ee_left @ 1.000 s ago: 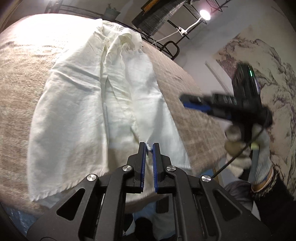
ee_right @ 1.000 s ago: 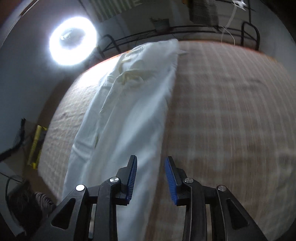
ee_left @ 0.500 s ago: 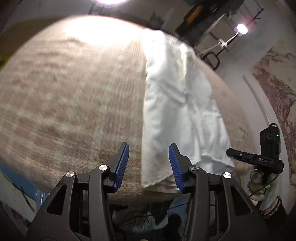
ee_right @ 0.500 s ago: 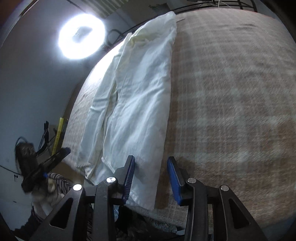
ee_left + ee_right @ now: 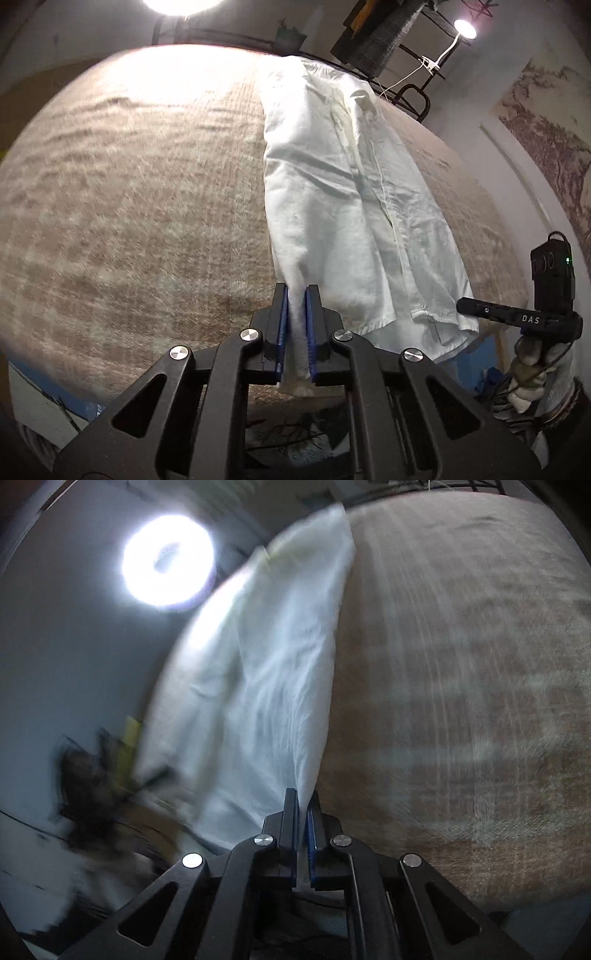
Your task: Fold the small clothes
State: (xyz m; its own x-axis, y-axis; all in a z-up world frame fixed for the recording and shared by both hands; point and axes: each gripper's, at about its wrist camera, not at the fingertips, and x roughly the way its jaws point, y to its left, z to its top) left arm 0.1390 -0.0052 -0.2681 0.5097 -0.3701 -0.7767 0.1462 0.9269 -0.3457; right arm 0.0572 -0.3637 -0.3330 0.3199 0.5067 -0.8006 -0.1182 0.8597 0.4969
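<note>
A white button-up shirt (image 5: 351,206) lies lengthwise on a beige checked blanket (image 5: 129,221), collar at the far end and hem at the near edge. My left gripper (image 5: 296,295) is at the hem's near left corner. Its jaws are closing, and the blue pads press on a strip of cloth between them. In the right wrist view, the shirt (image 5: 266,686) is blurred and its near right edge runs into my right gripper (image 5: 302,797), which is shut on it. The left wrist view shows the right gripper (image 5: 465,308) from the side in a gloved hand (image 5: 532,354).
The blanket (image 5: 461,664) stretches wide on both sides of the shirt. A ring light (image 5: 168,559) glares at the far left. A clip lamp (image 5: 465,29) and a black metal rail (image 5: 413,99) stand behind the far edge. A wall painting (image 5: 546,122) hangs at the right.
The left gripper opened, moved to the shirt's near left hem corner and closed on the cloth. The right gripper came down to the near right edge and shut on it.
</note>
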